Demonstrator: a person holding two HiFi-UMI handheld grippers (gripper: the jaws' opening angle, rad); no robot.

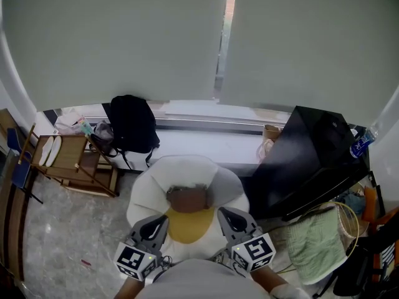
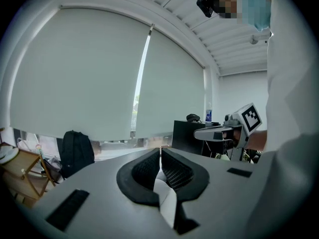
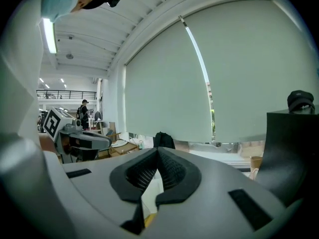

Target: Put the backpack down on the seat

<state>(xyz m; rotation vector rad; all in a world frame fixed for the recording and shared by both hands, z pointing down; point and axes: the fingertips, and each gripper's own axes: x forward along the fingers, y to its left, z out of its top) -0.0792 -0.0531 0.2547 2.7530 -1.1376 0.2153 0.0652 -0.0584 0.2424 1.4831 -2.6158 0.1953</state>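
The black backpack [image 1: 133, 124] stands upright on the low window ledge against the blind, far ahead of both grippers. It also shows in the left gripper view as the backpack [image 2: 75, 152] and in the right gripper view as the backpack [image 3: 163, 140]. A white round seat [image 1: 149, 189] with a yellow cushion [image 1: 187, 226] and a brown pad [image 1: 189, 198] sits just in front of me. My left gripper [image 1: 156, 224] [image 2: 160, 159] and right gripper [image 1: 229, 218] [image 3: 157, 156] hover side by side over the seat's near edge. Both are shut with nothing between their jaws.
A wooden folding rack [image 1: 70, 161] with plates stands left of the seat. A large black box [image 1: 312, 157] leans at the right, with a paper bag [image 1: 270, 139] beside it and a green cloth [image 1: 318, 242] and cables on the floor. A water bottle [image 1: 361, 143] sits at far right.
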